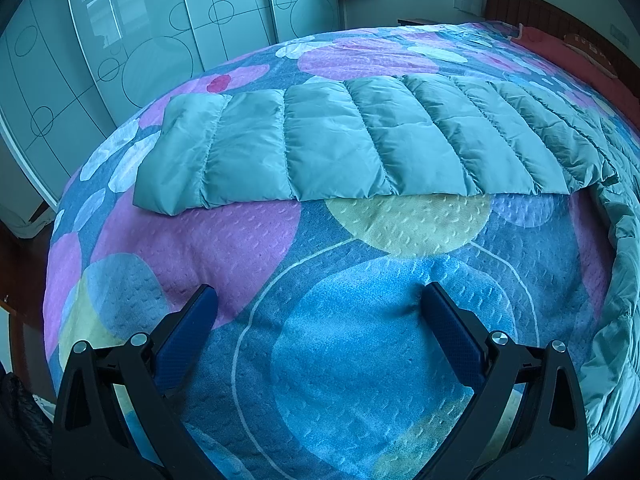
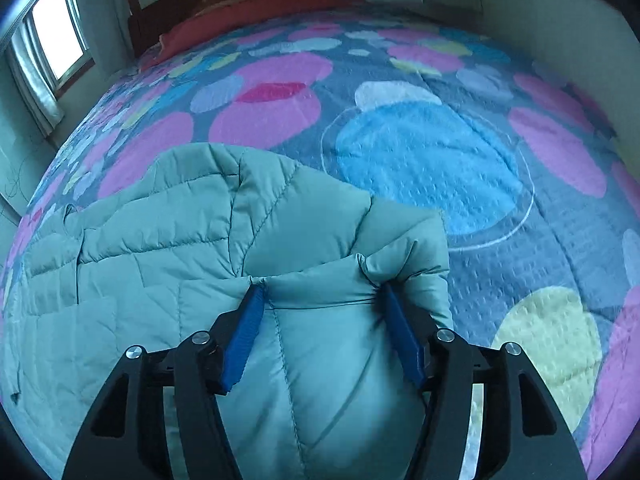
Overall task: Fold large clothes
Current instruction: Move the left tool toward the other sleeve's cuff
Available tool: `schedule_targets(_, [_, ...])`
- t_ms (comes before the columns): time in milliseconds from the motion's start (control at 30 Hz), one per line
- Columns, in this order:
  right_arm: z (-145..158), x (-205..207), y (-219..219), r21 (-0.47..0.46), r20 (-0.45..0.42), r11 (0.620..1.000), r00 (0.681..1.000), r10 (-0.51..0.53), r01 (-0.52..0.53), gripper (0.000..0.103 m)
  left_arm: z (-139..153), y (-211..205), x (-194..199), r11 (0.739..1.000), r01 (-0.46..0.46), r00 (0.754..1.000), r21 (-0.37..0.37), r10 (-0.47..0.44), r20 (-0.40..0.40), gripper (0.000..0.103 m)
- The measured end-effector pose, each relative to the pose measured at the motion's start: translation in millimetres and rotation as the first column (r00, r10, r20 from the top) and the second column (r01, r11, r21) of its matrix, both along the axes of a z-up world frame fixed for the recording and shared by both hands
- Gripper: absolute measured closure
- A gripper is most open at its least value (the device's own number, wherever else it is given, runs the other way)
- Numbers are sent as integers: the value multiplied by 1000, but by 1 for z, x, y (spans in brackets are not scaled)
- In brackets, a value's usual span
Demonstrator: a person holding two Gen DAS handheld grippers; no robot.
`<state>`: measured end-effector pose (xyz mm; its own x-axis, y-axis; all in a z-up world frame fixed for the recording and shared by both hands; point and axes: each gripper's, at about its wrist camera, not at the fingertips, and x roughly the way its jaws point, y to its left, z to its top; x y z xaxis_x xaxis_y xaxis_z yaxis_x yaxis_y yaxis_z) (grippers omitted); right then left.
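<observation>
A teal quilted down jacket (image 1: 320, 144) lies on the bed. In the left wrist view one sleeve stretches flat across the quilt, cuff at the left. My left gripper (image 1: 318, 300) is open and empty, just above the quilt, well short of the sleeve. In the right wrist view the jacket (image 2: 160, 248) is bunched up. My right gripper (image 2: 320, 292) has its blue pads (image 2: 244, 328) on either side of a thick fold of the jacket and is closed on it.
The bed carries a quilt (image 1: 360, 340) with pink, blue and yellow circles. Wardrobe doors (image 1: 120, 40) stand past the bed's left edge. A red pillow (image 2: 248, 8) and a dark wooden headboard (image 2: 168, 4) are at the far end. A wall (image 2: 560, 20) runs along the bed's right side.
</observation>
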<state>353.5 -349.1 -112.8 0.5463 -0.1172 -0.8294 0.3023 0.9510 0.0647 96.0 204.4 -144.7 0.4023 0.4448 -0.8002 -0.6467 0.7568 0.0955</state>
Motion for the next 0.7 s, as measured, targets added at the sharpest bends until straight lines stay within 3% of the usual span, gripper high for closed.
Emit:
schedule_targets(133, [24, -38, 24, 47, 84, 999, 996, -4, 0, 42, 0, -2, 0, 1000, -1, 1000, 1, 1, 0, 2])
schedule_targets(267, [22, -74, 62, 49, 97, 996, 993, 68, -73, 42, 0, -1, 0, 1000, 0, 1000, 0, 0, 2, 2])
schedule_targets(700, [-13, -85, 92, -44, 62, 994, 992, 107, -104, 39, -1, -2, -3, 1000, 1, 1000, -8, -1, 9, 2])
